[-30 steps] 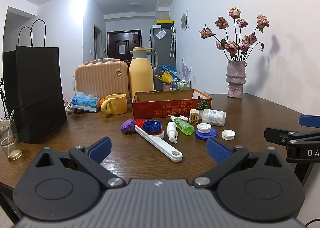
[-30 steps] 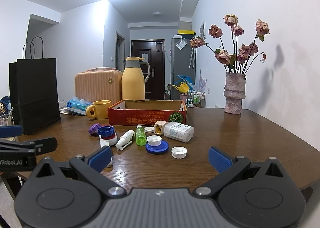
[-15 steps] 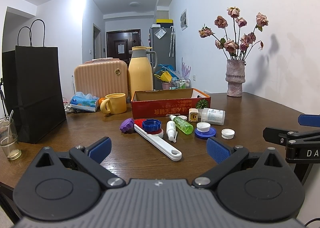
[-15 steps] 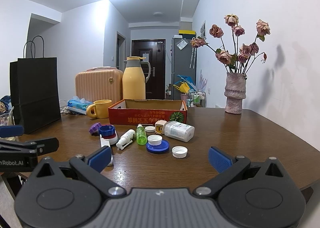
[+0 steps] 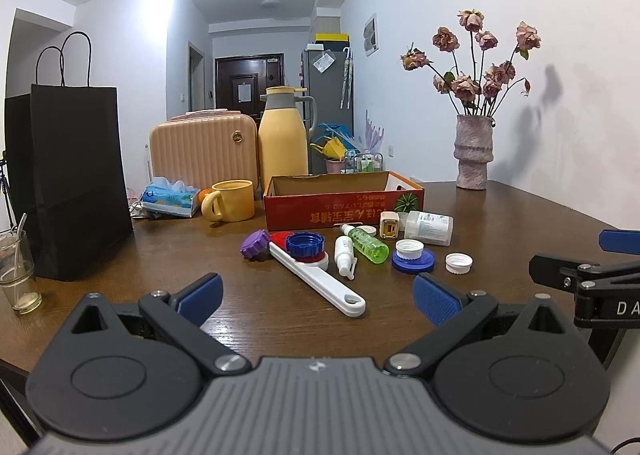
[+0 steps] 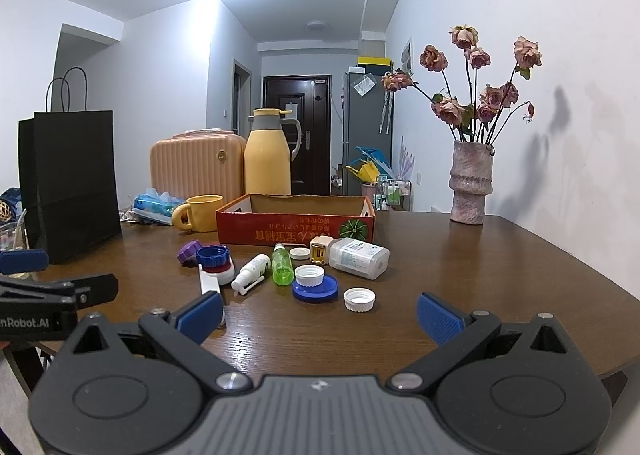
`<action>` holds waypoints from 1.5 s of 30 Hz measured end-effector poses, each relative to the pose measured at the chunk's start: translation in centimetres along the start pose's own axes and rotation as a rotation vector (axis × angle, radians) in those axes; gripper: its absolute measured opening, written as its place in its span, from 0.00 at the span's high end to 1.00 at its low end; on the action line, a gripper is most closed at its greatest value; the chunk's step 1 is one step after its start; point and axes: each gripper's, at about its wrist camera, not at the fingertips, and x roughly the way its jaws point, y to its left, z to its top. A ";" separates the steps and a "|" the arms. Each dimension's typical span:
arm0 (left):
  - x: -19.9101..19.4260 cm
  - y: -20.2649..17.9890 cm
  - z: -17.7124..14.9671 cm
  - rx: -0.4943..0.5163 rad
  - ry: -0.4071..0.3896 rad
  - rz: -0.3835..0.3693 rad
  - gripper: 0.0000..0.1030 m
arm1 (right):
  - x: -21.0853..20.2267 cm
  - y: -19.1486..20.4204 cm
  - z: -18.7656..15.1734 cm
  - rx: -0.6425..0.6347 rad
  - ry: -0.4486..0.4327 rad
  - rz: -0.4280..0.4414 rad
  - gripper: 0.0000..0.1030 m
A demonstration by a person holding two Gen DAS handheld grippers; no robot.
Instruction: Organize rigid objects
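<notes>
Small rigid items lie on the brown table before a red cardboard box [image 5: 344,201] [image 6: 296,223]: a purple cap [image 5: 255,243], a blue lid on a red one [image 5: 305,245], a white flat tool [image 5: 320,279], a white spray bottle [image 5: 344,251], a green bottle [image 5: 368,245] [image 6: 282,265], a white pill bottle [image 5: 428,228] [image 6: 358,257], a blue disc with a white cap [image 5: 412,257] [image 6: 314,283], and a loose white cap [image 5: 459,263] [image 6: 359,299]. My left gripper [image 5: 318,297] and right gripper [image 6: 320,313] are open, empty, short of the items.
A black paper bag [image 5: 68,191] and a glass [image 5: 16,271] stand at left. A yellow mug [image 5: 230,200], tissue pack [image 5: 170,201], peach case [image 5: 202,151] and yellow thermos [image 5: 284,143] sit behind. A vase of dried roses [image 5: 472,151] stands far right.
Both views have shifted only slightly; the items and both open grippers stay as they were.
</notes>
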 end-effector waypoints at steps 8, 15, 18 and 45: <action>2.1 0.4 0.5 -0.016 0.022 0.017 0.00 | 1.8 -0.8 0.3 -0.006 0.016 0.010 0.00; 4.4 1.2 0.9 -0.034 0.036 0.026 0.00 | 4.3 -1.1 0.7 -0.001 0.035 0.017 0.00; 5.4 1.5 1.1 -0.038 0.046 0.024 0.00 | 5.5 -1.3 0.8 0.006 0.045 0.021 0.00; 14.7 1.5 1.7 -0.050 0.161 0.022 0.00 | 15.2 -3.3 0.8 0.003 0.143 0.026 0.00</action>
